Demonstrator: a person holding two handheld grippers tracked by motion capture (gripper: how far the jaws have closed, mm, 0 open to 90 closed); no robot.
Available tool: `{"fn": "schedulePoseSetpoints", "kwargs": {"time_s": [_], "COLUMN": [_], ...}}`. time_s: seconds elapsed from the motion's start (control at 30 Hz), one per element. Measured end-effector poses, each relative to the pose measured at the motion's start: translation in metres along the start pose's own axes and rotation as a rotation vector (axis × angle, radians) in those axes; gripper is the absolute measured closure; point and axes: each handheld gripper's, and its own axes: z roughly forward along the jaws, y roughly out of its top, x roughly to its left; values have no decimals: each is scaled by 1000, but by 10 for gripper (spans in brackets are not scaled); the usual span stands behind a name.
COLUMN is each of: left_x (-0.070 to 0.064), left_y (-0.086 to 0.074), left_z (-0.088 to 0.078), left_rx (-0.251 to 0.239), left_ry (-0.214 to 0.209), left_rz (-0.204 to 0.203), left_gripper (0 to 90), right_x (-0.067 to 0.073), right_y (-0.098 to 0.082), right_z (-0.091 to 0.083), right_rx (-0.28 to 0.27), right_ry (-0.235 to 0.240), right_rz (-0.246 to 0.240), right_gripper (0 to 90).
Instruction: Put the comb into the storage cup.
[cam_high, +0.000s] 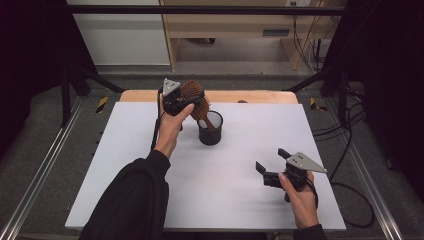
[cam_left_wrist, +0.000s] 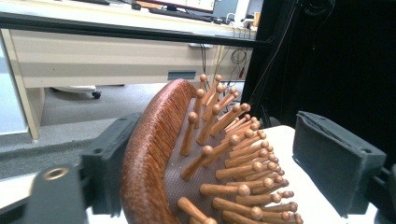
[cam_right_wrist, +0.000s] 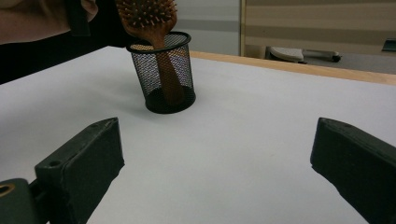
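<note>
Closest to the lens, low in the left gripper view, the wooden hairbrush (cam_left_wrist: 187, 177) sits between the left gripper (cam_left_wrist: 224, 158)'s jaws; its back is against one pad, with a clear gap to the other, so it looks let go. In the high view it's top centre, handle down in the mesh cup (cam_high: 210, 128). I'd guess it's light, stiff and smooth, so grab the head's rim, not the pegs. The right gripper (cam_high: 272, 165) idles, spread wide, lower right.

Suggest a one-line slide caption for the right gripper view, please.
Wooden hairbrush standing handle-down in a black mesh cup on the white table, seen between open jaws.
</note>
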Motion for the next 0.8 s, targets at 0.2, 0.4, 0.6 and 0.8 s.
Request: {"fn": "schedulePoseSetpoints", "kwargs": {"time_s": [0.2,0.4,0.6,0.8], "left_x": [0,-2,-3,-4], "left_y": [1,0,1,2], "left_z": [-1,-4,-8,-13], "left_rx": [-2,-15,-26,-29], "left_ry": [11,25,19,19], "left_rz": [6,10,6,16], "left_gripper": [85,53,56,47], "right_x": [0,1,1,0], "right_y": [0,0,0,0], "right_z": [0,0,0,0], "right_rx": [0,0,0,0], "right_ry": [2,2,3,4], "right_rz": [-1,4,4,-5], "right_gripper": [28,28,27,28]}}
